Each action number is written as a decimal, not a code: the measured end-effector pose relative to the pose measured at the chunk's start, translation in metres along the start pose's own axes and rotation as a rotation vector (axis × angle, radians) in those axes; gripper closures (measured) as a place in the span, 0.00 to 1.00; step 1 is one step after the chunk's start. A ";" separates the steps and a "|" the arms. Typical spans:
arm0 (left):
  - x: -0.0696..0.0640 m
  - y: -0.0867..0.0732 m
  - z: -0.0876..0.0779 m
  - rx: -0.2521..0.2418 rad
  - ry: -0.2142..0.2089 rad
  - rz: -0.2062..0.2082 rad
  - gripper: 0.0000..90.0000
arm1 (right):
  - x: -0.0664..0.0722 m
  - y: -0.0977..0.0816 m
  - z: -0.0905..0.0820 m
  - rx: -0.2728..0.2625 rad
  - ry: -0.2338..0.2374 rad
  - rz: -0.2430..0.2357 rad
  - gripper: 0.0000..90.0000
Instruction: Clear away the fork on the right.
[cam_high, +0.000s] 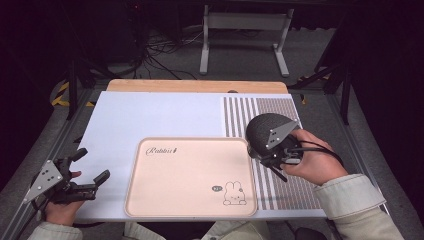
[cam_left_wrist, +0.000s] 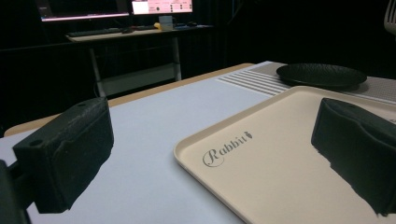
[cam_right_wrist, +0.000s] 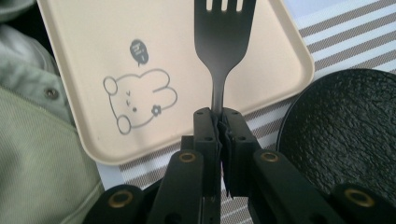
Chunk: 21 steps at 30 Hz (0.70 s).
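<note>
Right tool (cam_right_wrist: 220, 122): jaws pinched tight on the stem of a dark fork (cam_right_wrist: 223, 42), and there it is, lifted over the surface.
Fork: tines point away from the tool, out over the corner of the beige tray (cam_right_wrist: 93, 28); its handle end is hidden between the jaws.
Right tool from the high view (cam_high: 272, 145): held in the person's right hand at the tray's right edge, hanging above the striped placemat (cam_high: 240, 112).
Black plate (cam_right_wrist: 348, 133): lies on the striped placemat just beside the tray, right next to the gripping tool; in the high view the tool covers most of it.
Tray: sits on the pale mat (cam_high: 150, 112) near the front edge of the surface, a rabbit drawing (cam_right_wrist: 137, 100) in one corner, the word "Rabbit" (cam_left_wrist: 226, 149) in the opposite one.
Left tool (cam_high: 92, 167): jaws spread wide, nothing between them, resting low at the left of the tray and well apart from the fork.
Left tool's own view: tray edge and the far plate (cam_left_wrist: 321, 74) lie ahead between its two black pads (cam_left_wrist: 70, 154).
</note>
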<state>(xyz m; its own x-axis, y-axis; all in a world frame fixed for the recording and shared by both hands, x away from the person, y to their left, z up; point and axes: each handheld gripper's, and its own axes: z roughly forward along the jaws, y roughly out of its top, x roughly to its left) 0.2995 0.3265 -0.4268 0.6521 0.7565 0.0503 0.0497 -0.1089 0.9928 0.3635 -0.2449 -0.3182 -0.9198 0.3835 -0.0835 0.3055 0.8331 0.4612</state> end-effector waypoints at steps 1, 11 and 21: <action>0.000 0.000 0.000 0.000 0.000 -0.001 0.00 | 0.001 0.002 0.000 -0.007 -0.001 0.009 0.96; 0.000 0.000 0.000 -0.002 0.000 0.000 0.00 | 0.010 0.024 0.002 -0.048 0.009 0.144 0.96; 0.000 0.000 0.000 -0.003 -0.002 0.000 0.00 | 0.017 0.045 0.009 -0.035 -0.028 0.278 0.96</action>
<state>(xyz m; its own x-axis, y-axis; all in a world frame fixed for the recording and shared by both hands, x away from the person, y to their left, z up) 0.2996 0.3266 -0.4266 0.6536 0.7552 0.0504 0.0473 -0.1072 0.9931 0.3644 -0.1972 -0.3067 -0.7943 0.6069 0.0263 0.5361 0.6800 0.5002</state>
